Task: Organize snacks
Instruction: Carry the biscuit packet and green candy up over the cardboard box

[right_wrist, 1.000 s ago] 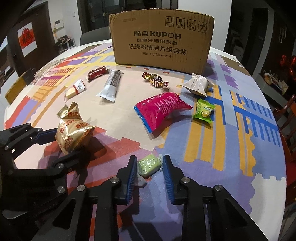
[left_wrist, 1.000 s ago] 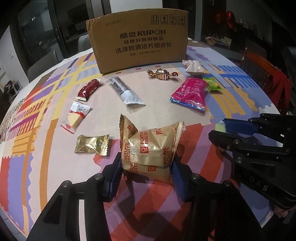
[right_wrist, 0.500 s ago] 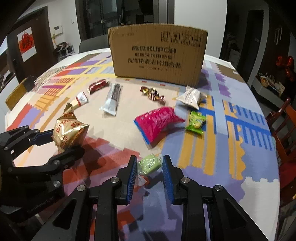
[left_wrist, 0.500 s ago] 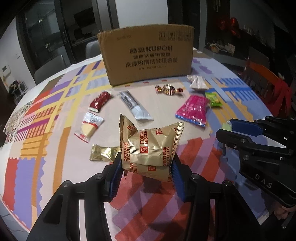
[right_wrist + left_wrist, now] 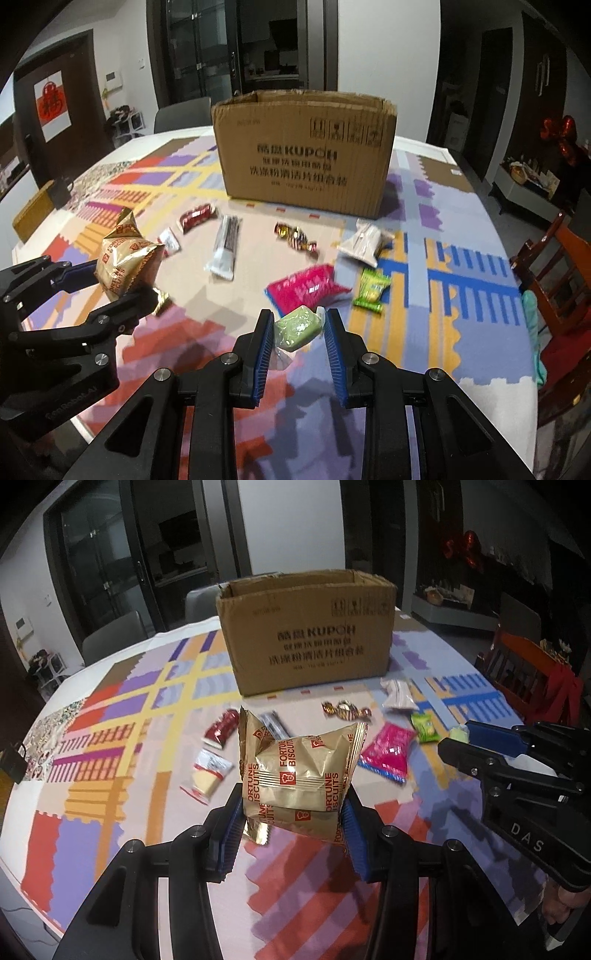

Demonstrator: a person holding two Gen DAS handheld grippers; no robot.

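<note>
A: Where are the snacks now?
B: The left tool [image 5: 290,825] pinches the gold biscuit bag [image 5: 301,771], the right tool [image 5: 298,334] pinches the green candy [image 5: 297,328], both in front of the cardboard box [image 5: 303,162], above the tabletop [image 5: 424,354].

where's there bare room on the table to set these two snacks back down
Bare cloth lies along the near edge under both tools, and on the right side past the green packet toward the chair. The far left beyond the red bar is also free. The strip in front of the box is crowded with snacks.
</note>
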